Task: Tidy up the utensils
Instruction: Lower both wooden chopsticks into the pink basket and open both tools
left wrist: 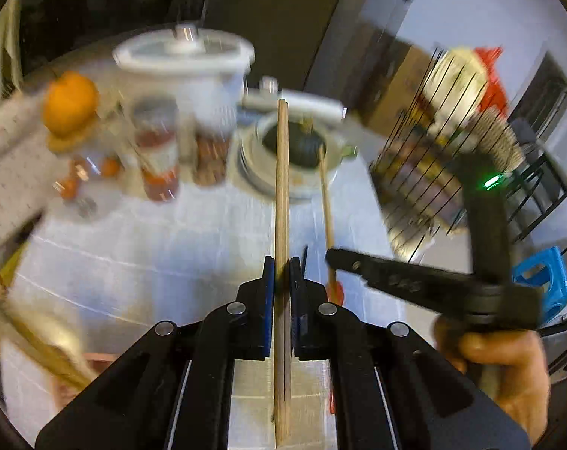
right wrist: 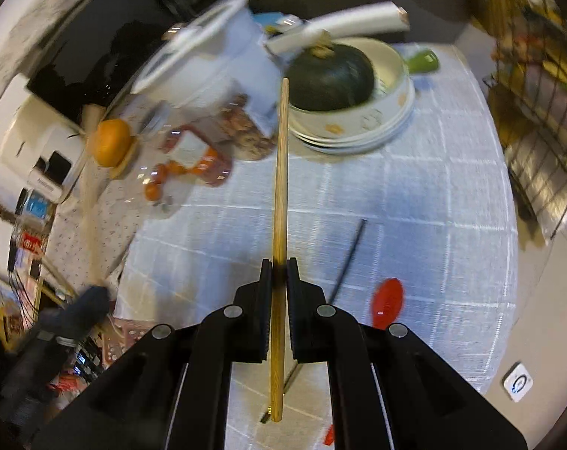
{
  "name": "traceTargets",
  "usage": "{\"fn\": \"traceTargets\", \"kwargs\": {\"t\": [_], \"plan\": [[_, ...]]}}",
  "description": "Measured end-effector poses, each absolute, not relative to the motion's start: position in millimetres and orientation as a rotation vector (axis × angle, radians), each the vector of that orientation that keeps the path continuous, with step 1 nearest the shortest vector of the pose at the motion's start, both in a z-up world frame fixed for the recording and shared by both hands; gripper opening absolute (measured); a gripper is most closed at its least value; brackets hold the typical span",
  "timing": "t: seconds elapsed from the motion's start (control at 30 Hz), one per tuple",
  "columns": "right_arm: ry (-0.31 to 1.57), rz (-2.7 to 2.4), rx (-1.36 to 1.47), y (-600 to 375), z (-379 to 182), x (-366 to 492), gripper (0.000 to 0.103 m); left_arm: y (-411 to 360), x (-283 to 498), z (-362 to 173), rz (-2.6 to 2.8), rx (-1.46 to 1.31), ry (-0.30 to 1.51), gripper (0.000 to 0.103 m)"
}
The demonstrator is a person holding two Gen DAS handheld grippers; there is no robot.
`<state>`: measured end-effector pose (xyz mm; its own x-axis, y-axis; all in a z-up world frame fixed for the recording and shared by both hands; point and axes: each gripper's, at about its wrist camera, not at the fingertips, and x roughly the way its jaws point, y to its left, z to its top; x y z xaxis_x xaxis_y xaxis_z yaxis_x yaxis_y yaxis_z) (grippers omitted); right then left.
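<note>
The left chopstick (left wrist: 282,202) runs straight along the left gripper's (left wrist: 282,266) axis, its far tip pointing away toward the bowl (left wrist: 302,187) and its near end reaching back between the arms. It looks like two sticks pressed side by side, though blur makes that uncertain. The left gripper is clamped on it, blue pads (left wrist: 269,281) pressing each side, and it is held above the cloth (left wrist: 152,247).

The right chopstick (right wrist: 279,202) lies the same way in the right wrist view: lengthwise along the right gripper (right wrist: 279,266), tip toward the squash (right wrist: 328,78), tail back between the arms. That gripper's jaws are closed tight on its middle.

In the left view the right gripper (left wrist: 330,257) shows at the right, a hand (left wrist: 508,367) on its handle, its stick slanting toward the bowl.

On the cloth below lie a red spoon (right wrist: 387,298) and a thin black stick (right wrist: 349,258), just right of the right gripper. Beyond stand stacked plates (right wrist: 358,138), jars (right wrist: 193,157), an orange (right wrist: 111,142) and a white pot (right wrist: 208,67). A wire rack (left wrist: 433,172) stands right.
</note>
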<state>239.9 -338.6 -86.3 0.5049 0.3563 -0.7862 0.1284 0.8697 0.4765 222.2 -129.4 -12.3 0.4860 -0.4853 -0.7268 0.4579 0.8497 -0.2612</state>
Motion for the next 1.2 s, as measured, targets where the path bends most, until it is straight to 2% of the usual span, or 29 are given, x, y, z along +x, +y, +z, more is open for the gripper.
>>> {"fn": "traceTargets", "kwargs": {"t": [0.2, 0.47, 0.73, 0.97, 1.2], "plan": [[0.950, 0.224, 0.461, -297.3, -52.3, 226.8, 0.008, -60.5, 191.2, 35.9, -0.499, -0.023, 0.715, 0.007], [0.800, 0.356, 0.429, -232.3, -10.0, 205.3, 0.008, 20.1, 194.9, 23.0, -0.423, -0.241, 0.622, 0.007], [0.671, 0.391, 0.414, -201.5, 7.8, 191.8, 0.008, 28.6, 190.9, 8.9, -0.431, -0.242, 0.554, 0.007], [0.640, 0.383, 0.435, -200.4, 0.4, 191.9, 0.008, 17.6, 187.2, -13.5, -0.422, -0.214, 0.429, 0.007], [0.644, 0.378, 0.444, -204.2, -7.3, 195.6, 0.008, 11.1, 189.1, -48.7, -0.397, -0.171, 0.461, 0.008]]}}
